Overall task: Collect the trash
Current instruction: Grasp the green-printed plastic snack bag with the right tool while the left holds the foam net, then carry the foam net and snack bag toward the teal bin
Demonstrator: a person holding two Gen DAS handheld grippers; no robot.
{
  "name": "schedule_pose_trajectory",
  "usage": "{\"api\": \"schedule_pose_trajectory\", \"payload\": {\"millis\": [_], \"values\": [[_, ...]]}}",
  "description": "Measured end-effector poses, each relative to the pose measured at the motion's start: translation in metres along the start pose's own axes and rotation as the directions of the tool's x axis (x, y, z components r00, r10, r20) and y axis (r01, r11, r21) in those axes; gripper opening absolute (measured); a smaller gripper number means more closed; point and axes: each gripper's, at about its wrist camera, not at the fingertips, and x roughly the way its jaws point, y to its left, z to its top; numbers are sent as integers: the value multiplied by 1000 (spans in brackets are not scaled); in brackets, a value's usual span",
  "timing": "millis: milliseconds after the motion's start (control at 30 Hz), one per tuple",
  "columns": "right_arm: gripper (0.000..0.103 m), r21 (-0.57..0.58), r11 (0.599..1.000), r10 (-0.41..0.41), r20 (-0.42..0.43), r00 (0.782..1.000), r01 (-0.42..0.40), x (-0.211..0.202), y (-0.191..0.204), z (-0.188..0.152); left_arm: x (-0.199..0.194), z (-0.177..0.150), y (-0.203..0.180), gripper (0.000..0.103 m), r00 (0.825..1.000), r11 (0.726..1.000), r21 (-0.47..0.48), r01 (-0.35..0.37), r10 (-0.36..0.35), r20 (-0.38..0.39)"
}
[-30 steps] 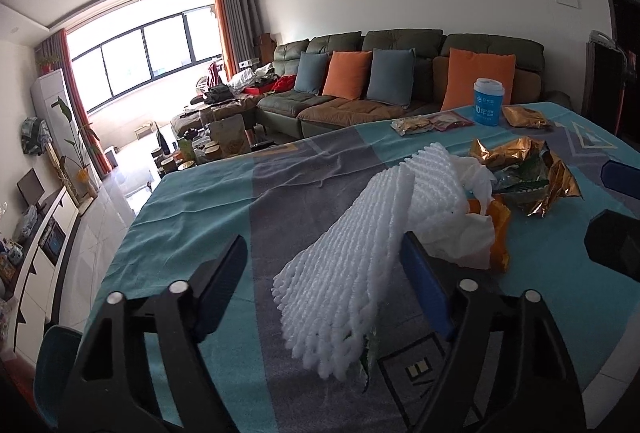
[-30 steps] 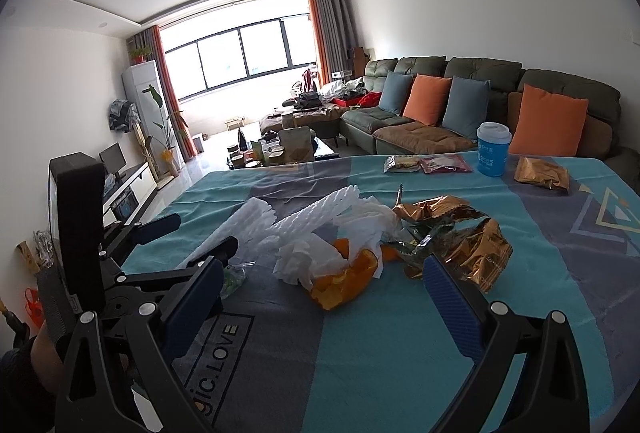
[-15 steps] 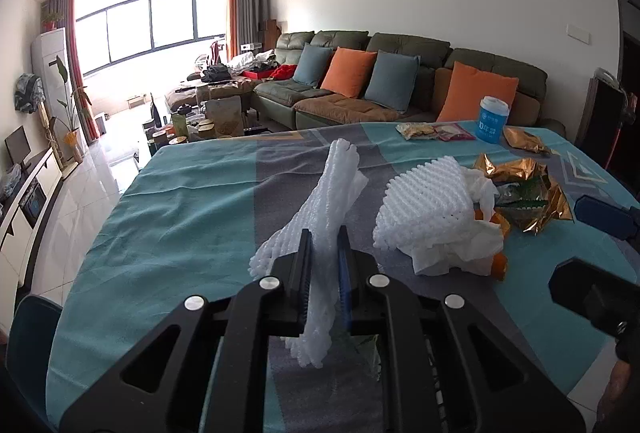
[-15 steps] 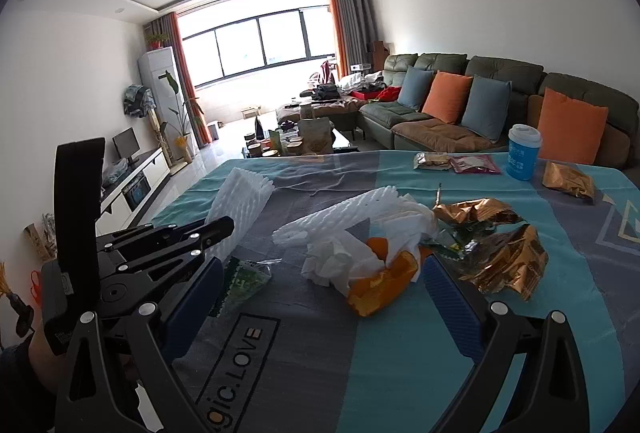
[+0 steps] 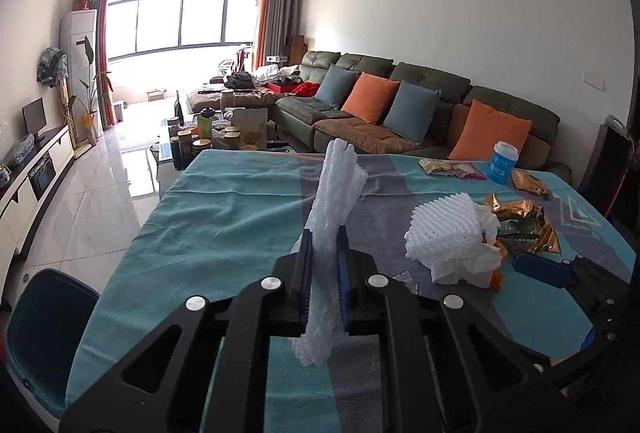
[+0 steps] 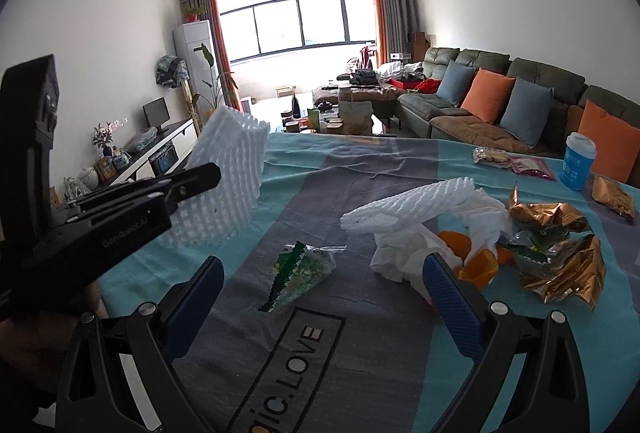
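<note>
My left gripper (image 5: 323, 265) is shut on a white foam net sleeve (image 5: 334, 201) and holds it above the table; the sleeve also shows in the right wrist view (image 6: 228, 185). My right gripper (image 6: 320, 281) is open and empty, low over the table. Between and beyond its fingers lies a green clear wrapper (image 6: 300, 269). A second foam net (image 6: 404, 209), crumpled white tissue (image 6: 404, 253), orange peel (image 6: 476, 265) and gold foil wrappers (image 6: 560, 265) form a pile at the right. That pile also shows in the left wrist view (image 5: 452, 233).
The table has a teal and grey cloth (image 6: 360, 353). A blue cup (image 6: 578, 161), snack packets (image 6: 516, 161) and a gold packet (image 6: 614, 197) sit at the far right. A teal bin (image 5: 44, 325) stands left of the table. A sofa (image 5: 400, 105) is behind.
My left gripper closed on the foam net sleeve and lifted it off the pile, moving left. A green wrapper lies uncovered where it was. My right gripper stayed open.
</note>
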Motion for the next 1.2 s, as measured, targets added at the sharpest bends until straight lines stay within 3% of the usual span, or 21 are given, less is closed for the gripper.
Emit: {"api": "schedule_pose_trajectory", "payload": {"millis": [200,300,500,567,600,833,933,1200], "values": [[93,20,999,30,-81,996,-28,30,6,1,-15,-4,20,11,1000,999,-43,-25,25,1],[86,32,999,35,-131,991,-31,48,9,2,-19,-9,27,11,1000,998,-62,-30,30,-6],[59,42,999,38,-225,974,-29,72,10,4,-22,-13,34,11,1000,997,-77,-29,29,-6],[44,40,999,37,-238,971,-28,74,10,3,-23,-14,36,11,1000,996,-82,-30,29,-6],[43,36,999,32,-246,969,-24,76,11,2,-22,-15,37,11,1000,996,-85,-30,30,-7],[38,43,999,39,-236,971,-30,72,14,0,-26,-19,45,11,1000,994,-104,-31,31,-2],[28,33,999,42,-221,974,-36,68,18,2,-32,-21,49,11,999,993,-115,-34,35,8],[27,5,998,58,-163,985,-58,47,32,13,-51,-25,56,11,998,990,-135,-44,49,35]]}}
